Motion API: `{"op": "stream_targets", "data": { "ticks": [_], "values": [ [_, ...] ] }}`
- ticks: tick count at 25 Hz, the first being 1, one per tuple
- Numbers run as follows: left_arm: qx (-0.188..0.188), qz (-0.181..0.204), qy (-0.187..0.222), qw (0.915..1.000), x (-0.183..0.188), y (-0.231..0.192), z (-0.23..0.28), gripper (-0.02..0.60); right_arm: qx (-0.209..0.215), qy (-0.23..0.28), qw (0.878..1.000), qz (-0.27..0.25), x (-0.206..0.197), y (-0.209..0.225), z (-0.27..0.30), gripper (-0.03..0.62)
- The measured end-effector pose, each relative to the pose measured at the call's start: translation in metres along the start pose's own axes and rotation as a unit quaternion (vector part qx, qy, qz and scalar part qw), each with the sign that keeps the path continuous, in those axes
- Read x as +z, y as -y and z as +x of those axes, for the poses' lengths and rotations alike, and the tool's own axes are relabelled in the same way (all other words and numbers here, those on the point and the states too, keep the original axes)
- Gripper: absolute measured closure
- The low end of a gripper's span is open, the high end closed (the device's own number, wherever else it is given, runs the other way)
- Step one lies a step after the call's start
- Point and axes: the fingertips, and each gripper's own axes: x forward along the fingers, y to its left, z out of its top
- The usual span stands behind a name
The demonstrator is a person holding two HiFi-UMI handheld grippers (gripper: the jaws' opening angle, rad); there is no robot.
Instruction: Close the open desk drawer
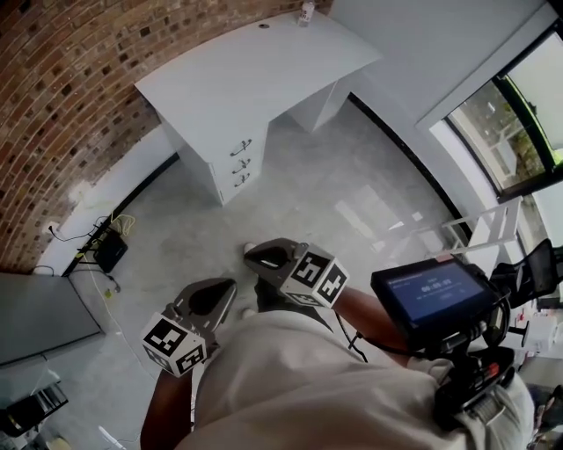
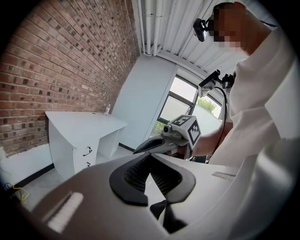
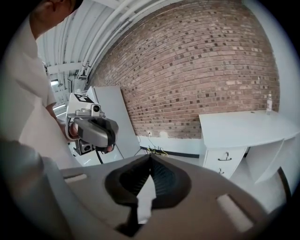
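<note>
The white desk (image 1: 255, 70) stands against the brick wall, far from both grippers. Its drawer stack (image 1: 239, 163) has three handles, and the fronts look flush with one another. The same drawers (image 3: 225, 159) show in the right gripper view, and small in the left gripper view (image 2: 86, 154). My left gripper (image 1: 227, 286) and right gripper (image 1: 252, 256) are held close to my body over the floor. Both are shut with nothing in them. The left gripper's tips (image 2: 151, 154) meet, as do the right gripper's (image 3: 150, 157).
A small bottle (image 1: 306, 12) stands on the desk's far corner. Cables and a black box (image 1: 110, 250) lie on the floor by the wall. A grey panel (image 1: 44, 316) leans at the left. A screen (image 1: 431, 294) on my chest rig and a window (image 1: 519, 114) are at the right.
</note>
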Motion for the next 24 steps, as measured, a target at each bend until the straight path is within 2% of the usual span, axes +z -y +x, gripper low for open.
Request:
{"op": "stream_targets", "data": {
  "ticks": [6,18,24],
  "values": [
    [-0.006,-0.004,-0.008,0.9999,-0.003,0.002,0.0,0.58,-0.004,0.002,1.0,-0.022,0.002,-0.006,-0.002,0.592],
    [-0.018,-0.012,-0.024,0.9995,-0.009,0.005,0.018,0.58,-0.015,-0.002,1.0,-0.007,-0.015,0.005,-0.007,0.592],
    [-0.034,-0.011,-0.024,0.9991,-0.024,0.013,0.034,0.58,-0.027,-0.008,1.0,-0.004,-0.035,0.019,-0.014,0.592]
  ]
}}
